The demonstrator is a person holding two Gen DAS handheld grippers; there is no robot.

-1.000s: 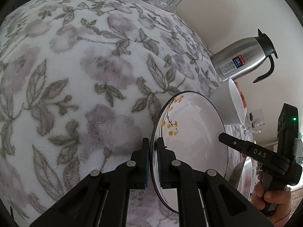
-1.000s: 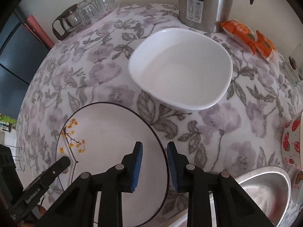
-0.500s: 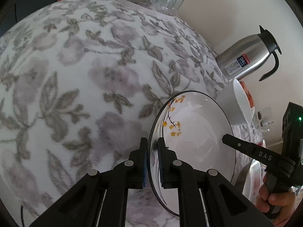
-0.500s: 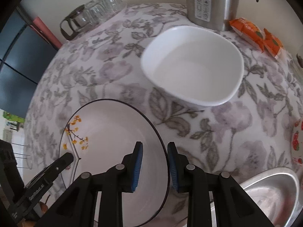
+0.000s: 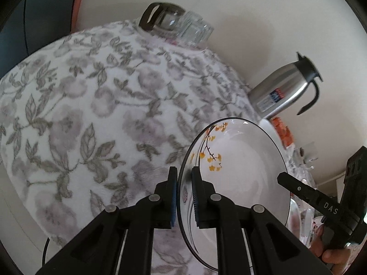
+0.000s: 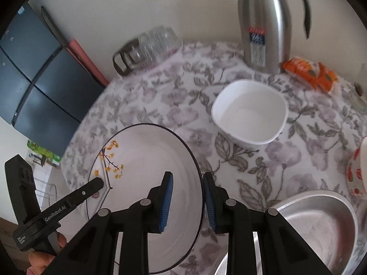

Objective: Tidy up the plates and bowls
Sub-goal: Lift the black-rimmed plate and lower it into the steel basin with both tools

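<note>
A: Clamping down on the near rim of the ginkgo-sprig plate (image 5: 240,171), the left claw (image 5: 184,178) is pinching it tight, one blue pad on each face, and the plate is riding tilted above the floral surface (image 5: 91,114).

B: And the right claw (image 6: 186,185) is straddling the opposite edge of that plate (image 6: 146,160), its jaws standing apart with the black rim running between them. I'm seeing a gap at the left pad; whether the right pad is touching the rim, I can't tell.

A: Beyond the plate, the white bowl (image 6: 250,112) is sitting upright on the cloth, well apart from it.

B: Behind the bowl, a steel thermos jug (image 6: 263,27) is standing against the wall, with orange snack packets (image 6: 309,73) lying just beside it.

A: A cluster of upturned glasses (image 6: 151,45) is resting at the far edge, left of the jug.

B: Down at the near right, a metal basin (image 6: 316,224) is showing, and a strawberry-print bowl (image 6: 354,171) is peeking in at the frame edge just past it.
</note>
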